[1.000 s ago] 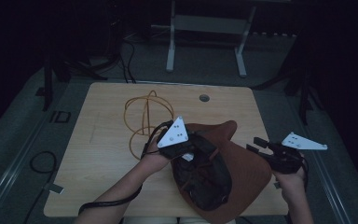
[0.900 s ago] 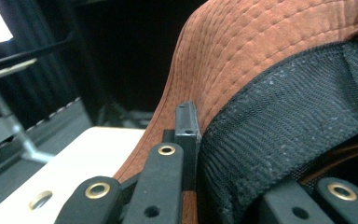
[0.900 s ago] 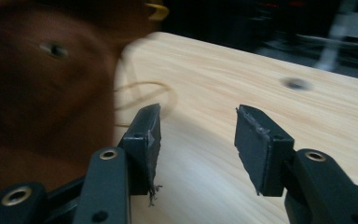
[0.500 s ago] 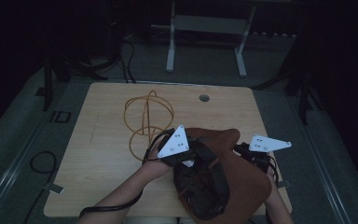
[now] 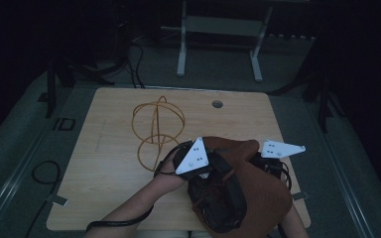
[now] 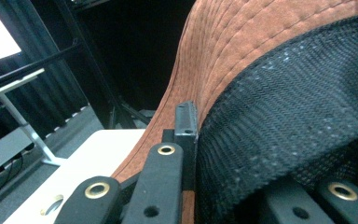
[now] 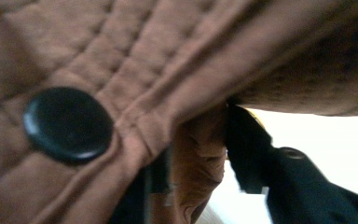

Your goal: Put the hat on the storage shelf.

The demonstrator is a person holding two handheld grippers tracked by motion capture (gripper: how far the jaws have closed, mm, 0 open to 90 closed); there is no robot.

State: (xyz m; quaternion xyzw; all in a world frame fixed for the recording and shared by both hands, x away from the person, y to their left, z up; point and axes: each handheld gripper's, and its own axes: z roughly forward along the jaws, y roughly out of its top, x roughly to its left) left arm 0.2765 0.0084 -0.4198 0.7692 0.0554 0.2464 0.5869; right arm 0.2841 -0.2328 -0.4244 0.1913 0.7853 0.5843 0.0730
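Wooden table [image 5: 109,163] in a dark room, forearms entering from its near edge, left gripper [image 5: 194,159] clamped on brown quilted garment [image 5: 258,196] at near right, right gripper [image 5: 273,157] jaws just closing on its edge, orange wire hoops [image 5: 156,126] beyond.

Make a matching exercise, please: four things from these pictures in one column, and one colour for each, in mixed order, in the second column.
1. garment
2. button
3. wire hoop
4. table

a. light wood
b. rust brown
c. yellow-orange
d. black

Pairs: 1-b, 2-d, 3-c, 4-a
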